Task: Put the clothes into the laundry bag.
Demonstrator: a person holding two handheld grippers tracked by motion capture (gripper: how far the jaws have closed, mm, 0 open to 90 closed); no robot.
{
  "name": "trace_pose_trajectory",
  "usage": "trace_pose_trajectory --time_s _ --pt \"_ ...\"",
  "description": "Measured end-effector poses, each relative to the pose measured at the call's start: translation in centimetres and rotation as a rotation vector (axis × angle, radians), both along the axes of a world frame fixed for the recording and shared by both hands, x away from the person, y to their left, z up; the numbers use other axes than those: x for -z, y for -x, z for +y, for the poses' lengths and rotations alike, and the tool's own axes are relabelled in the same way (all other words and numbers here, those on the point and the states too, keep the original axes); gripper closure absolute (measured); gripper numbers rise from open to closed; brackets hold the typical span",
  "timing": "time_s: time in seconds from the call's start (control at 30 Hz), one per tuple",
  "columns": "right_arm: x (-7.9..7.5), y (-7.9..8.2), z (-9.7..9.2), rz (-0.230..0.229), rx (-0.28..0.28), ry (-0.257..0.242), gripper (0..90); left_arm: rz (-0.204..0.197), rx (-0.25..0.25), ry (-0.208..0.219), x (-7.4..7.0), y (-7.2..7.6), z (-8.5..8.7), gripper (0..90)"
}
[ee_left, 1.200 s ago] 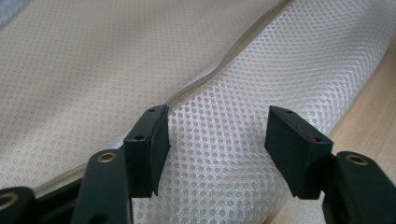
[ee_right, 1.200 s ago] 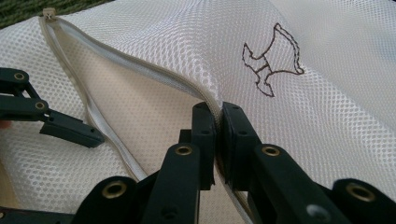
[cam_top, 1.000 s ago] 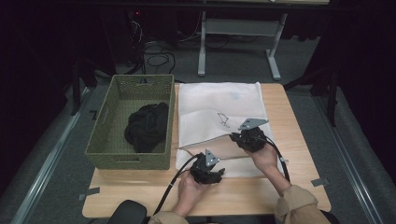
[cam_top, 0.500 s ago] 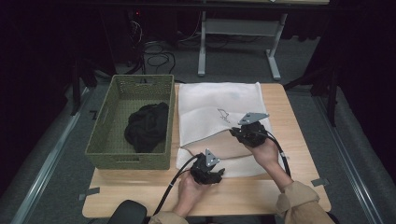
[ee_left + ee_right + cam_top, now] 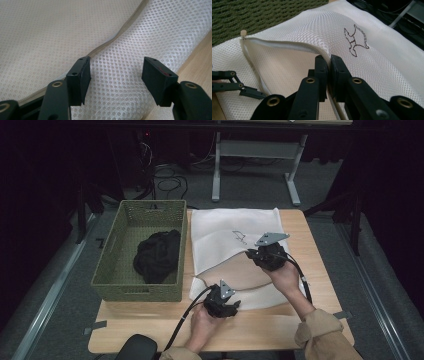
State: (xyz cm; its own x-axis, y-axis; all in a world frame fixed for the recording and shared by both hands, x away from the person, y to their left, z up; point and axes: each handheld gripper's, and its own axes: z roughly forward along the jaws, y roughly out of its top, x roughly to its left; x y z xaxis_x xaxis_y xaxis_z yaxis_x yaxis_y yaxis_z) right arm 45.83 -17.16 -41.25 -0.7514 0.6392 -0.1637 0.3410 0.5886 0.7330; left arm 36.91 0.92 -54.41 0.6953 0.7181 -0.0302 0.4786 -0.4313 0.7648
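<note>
A white mesh bag (image 5: 235, 227) lies flat on the wooden table (image 5: 280, 330). My right gripper (image 5: 252, 255) is shut on the upper zipper edge (image 5: 287, 44) of the bag's mouth and holds it raised, so the mouth gapes. In the right gripper view the jaws (image 5: 328, 60) pinch that edge near a dark stitched figure (image 5: 355, 40). My left gripper (image 5: 227, 310) sits low over the bag's lower flap (image 5: 130, 50), jaws apart with nothing pinched between them (image 5: 116, 75). A black garment (image 5: 156, 255) lies in the green basket (image 5: 150, 207).
The basket stands at the table's left, its long side against the bag. Bare wood shows along the front edge and at the right of the bag. Cables trail from both grippers toward the person. The floor beyond holds a metal frame and wires.
My right gripper has risen a little with the zipper edge, so the bag's mouth gapes wider. The left gripper has stayed where it was.
</note>
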Motion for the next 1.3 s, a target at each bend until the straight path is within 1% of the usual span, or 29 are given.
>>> trace_pose_trajectory --time_s 0.03,0.1,0.17,0.23,0.4,0.5,0.7,0.73,0.77,0.8,0.93,1.03,1.13,1.2,1.23,1.3 --pt "-0.2 0.0 0.0 0.005 0.004 -0.001 85.2 -0.001 -0.001 -0.001 0.0 0.0 0.0 40.0" --pt "-0.5 -0.2 0.0 -0.005 0.001 -0.011 85.2 -0.002 -0.002 -0.002 0.0 0.0 0.0 40.0" --pt "-1.1 -0.4 0.1 -0.008 0.002 -0.008 85.3 -0.002 -0.003 -0.003 0.0 0.1 0.0 40.0" --pt "-1.2 -0.4 0.1 -0.007 0.005 -0.015 85.3 -0.002 -0.004 -0.004 0.0 0.1 0.0 40.0" --pt "-2.1 -0.4 0.2 -0.012 0.001 -0.015 85.3 -0.001 -0.005 -0.003 0.0 0.1 0.1 40.8" --pt "-2.9 -0.5 0.1 -0.022 0.007 -0.038 85.3 -0.001 0.000 -0.006 0.0 0.0 0.1 41.3" --pt "-4.0 -0.5 0.1 -0.035 0.005 -0.049 85.4 0.019 0.000 -0.023 -0.3 -0.2 0.0 41.4" --pt "-4.1 -0.5 0.1 -0.030 0.010 -0.052 85.4 0.025 0.001 -0.028 -0.4 -0.3 0.0 41.4" --pt "-4.2 -0.5 0.1 -0.036 0.007 -0.050 85.4 0.031 0.002 -0.036 -0.5 -0.4 0.0 41.4" --pt "-4.2 -0.6 0.1 -0.032 0.011 -0.059 85.4 0.035 0.004 -0.038 -0.5 -0.4 0.0 41.4" --pt "-3.9 -0.7 0.2 -0.024 0.014 -0.033 85.4 0.091 0.007 -0.090 -1.2 -1.1 0.3 41.1" --pt "-3.6 -0.7 0.4 -0.018 0.016 -0.036 85.4 0.116 0.008 -0.114 -1.5 -1.3 0.4 40.8" --pt "-3.3 -0.8 0.6 -0.018 0.013 -0.031 85.4 0.135 0.005 -0.111 -1.6 -1.5 0.5 40.5" --pt "-3.2 -0.9 0.7 -0.015 0.015 -0.027 85.4 0.157 -0.004 -0.091 -1.7 -1.6 0.5 39.1" --pt "-3.2 -0.9 0.7 -0.013 0.018 -0.027 85.4 0.159 -0.005 -0.089 -1.8 -1.6 0.5 38.7" --pt "-3.1 -0.9 0.8 -0.010 0.020 -0.026 85.4 0.161 0.004 -0.104 -1.9 -1.6 0.4 37.4"
